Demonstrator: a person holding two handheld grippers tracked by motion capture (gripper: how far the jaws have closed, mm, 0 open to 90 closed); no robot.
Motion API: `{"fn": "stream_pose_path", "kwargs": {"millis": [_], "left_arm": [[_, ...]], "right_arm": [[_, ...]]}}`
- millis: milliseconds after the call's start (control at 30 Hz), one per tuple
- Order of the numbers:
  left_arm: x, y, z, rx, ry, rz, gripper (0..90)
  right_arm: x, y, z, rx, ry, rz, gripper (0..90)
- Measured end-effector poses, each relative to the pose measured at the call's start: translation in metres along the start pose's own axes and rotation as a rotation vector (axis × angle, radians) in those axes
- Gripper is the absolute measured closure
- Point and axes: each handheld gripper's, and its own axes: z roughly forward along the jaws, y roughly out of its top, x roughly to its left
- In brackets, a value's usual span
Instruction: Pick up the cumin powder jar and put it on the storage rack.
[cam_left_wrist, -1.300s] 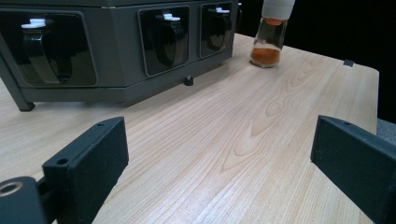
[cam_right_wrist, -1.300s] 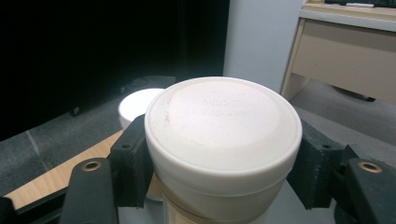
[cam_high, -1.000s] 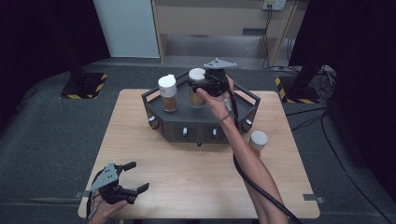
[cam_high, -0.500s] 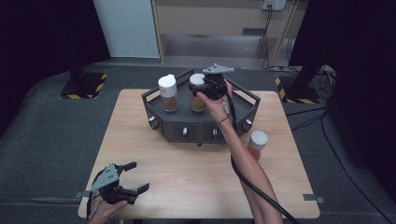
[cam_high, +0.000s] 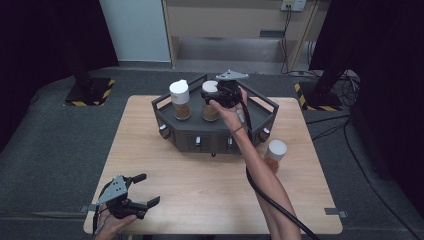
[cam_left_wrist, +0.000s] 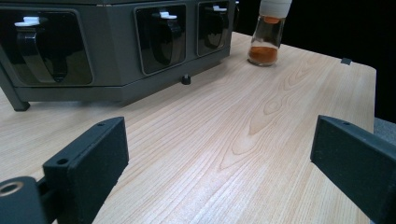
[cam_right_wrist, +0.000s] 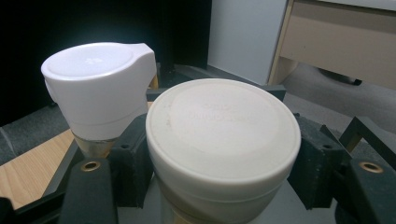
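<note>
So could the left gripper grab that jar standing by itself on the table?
Probably yes. The left gripper is open and holds nothing, and bare table lies between it and the lone jar. It would have to travel across, though, passing under the person's right forearm.

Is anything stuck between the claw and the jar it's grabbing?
No. The right gripper has its jaws pressed right against the jar's white lid. The other jar stands beside it, not in between.

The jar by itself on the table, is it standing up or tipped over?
Standing up. The jar sits on its base on the table, white cap on top.
</note>
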Motion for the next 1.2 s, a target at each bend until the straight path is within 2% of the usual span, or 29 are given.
{"fn": "stream_pose_path", "kwargs": {"millis": [167, 333, 467, 600, 867, 933, 1133, 1200], "left_arm": [[0.000, 0.000, 0.000, 0.003, -0.001, 0.004, 2.9], [0.000, 0.000, 0.000, 0.003, -0.001, 0.004, 2.9], [0.000, 0.000, 0.001, 0.003, -0.002, 0.003, 2.9], [0.000, 0.000, 0.001, 0.000, -0.003, 0.003, 2.9], [0.000, 0.001, 0.001, 0.003, -0.003, 0.006, 2.9], [0.000, 0.000, 0.001, 0.002, -0.004, 0.003, 2.9], [0.001, 0.000, 0.002, 0.003, -0.006, 0.004, 2.9], [0.001, 0.000, 0.002, 0.001, -0.007, 0.003, 2.9]], "right_arm": [[0.002, -0.002, 0.000, -0.005, -0.005, -0.008, 32.1], [0.003, -0.001, -0.001, -0.012, -0.009, -0.005, 17.2], [0.000, 0.003, -0.008, -0.036, 0.008, -0.001, 12.7], [0.002, 0.011, -0.020, -0.060, 0.012, -0.018, 11.0], [0.005, 0.025, -0.042, -0.074, 0.040, -0.058, 6.4], [0.004, 0.026, -0.050, -0.085, 0.055, -0.050, 6.3], [-0.002, 0.030, -0.084, -0.128, 0.081, -0.087, 6.1], [-0.003, 0.030, -0.097, -0.123, 0.081, -0.102, 6.2]]}}
